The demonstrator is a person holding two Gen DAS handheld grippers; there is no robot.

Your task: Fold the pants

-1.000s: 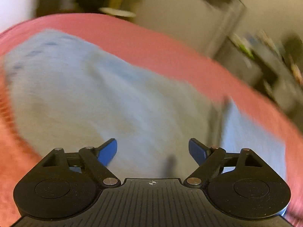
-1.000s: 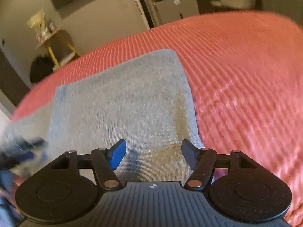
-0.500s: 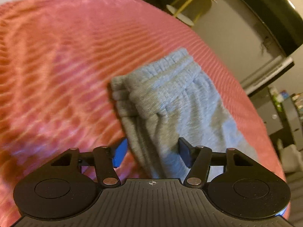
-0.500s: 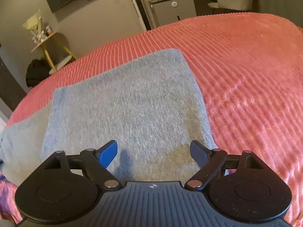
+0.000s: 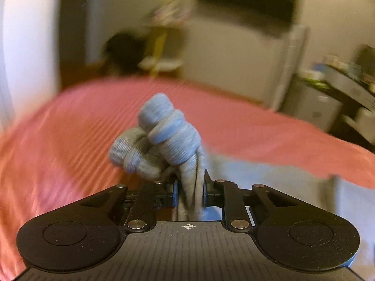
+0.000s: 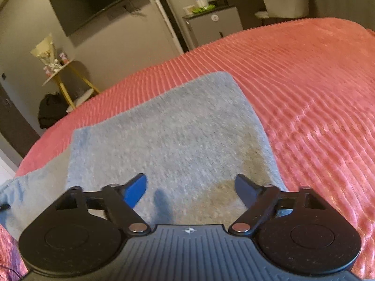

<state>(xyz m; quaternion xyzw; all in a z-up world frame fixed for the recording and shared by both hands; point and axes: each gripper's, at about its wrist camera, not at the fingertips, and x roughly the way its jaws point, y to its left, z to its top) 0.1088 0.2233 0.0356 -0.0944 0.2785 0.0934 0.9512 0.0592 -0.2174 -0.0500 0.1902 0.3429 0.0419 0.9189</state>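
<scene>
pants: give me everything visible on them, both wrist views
The pants are light grey-blue, soft fleece-like knit, lying on the ribbed pink bedspread. In the right wrist view they form a flat, roughly rectangular folded panel, with another layer sticking out at the left; the right gripper hovers over its near edge, jaws open, holding nothing. In the left wrist view, the left gripper is shut on a gathered bunch with ribbed, cuff-like ends, lifted off the bed. The left view is blurred, so finer detail is unclear.

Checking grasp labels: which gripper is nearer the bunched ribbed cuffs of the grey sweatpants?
Left. The left gripper is shut on the grey sweatpants just below the bunched ribbed cuffs. The right gripper hangs open over the flat folded part; no cuffs visible there.
</scene>
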